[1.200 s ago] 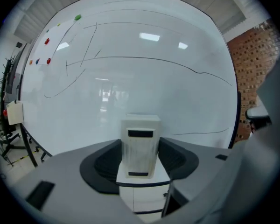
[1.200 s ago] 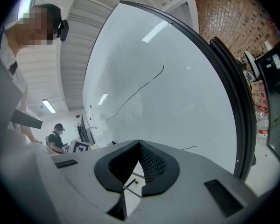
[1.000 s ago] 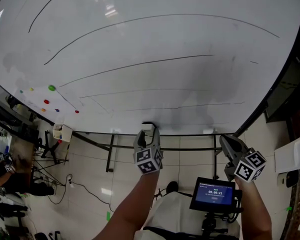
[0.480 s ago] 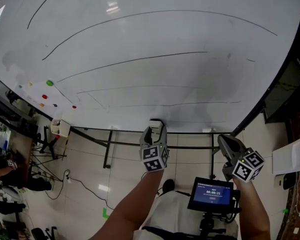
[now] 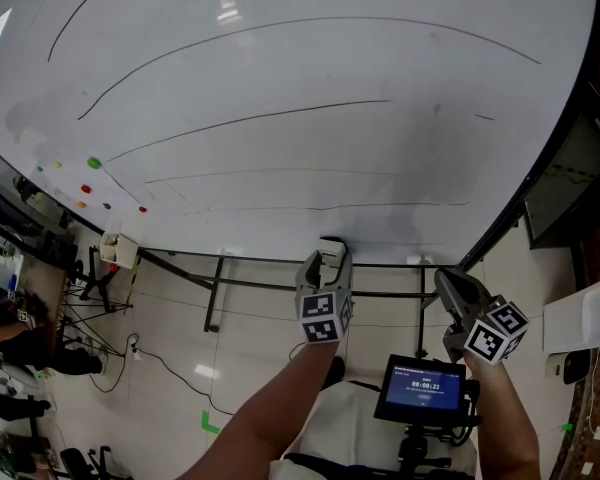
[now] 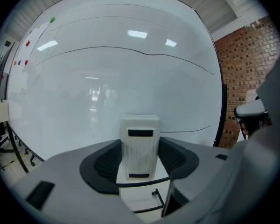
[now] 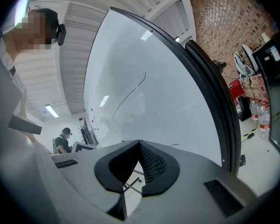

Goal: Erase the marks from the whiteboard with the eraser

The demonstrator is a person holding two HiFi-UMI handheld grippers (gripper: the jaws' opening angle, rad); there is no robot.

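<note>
A big whiteboard (image 5: 300, 88) fills the head view, crossed by several long thin black lines (image 5: 250, 120). My left gripper (image 5: 330, 251) is just below the board's bottom edge, shut on a white eraser (image 6: 139, 143) that stands upright between its jaws. In the left gripper view the board (image 6: 112, 78) is straight ahead with a black line (image 6: 130, 50) across it. My right gripper (image 5: 450, 286) hangs lower right, jaws closed together on nothing, near the board's black right frame (image 7: 210, 92).
Coloured magnets (image 5: 93, 164) dot the board's lower left. A black stand (image 5: 220, 283) runs under the board. A small screen (image 5: 423, 384) sits at my chest. A person (image 7: 63, 141) stands in the background. Brick wall (image 6: 242, 64) lies right of the board.
My left gripper has shifted to the right along the board's bottom edge with the eraser. The right gripper has barely moved.
</note>
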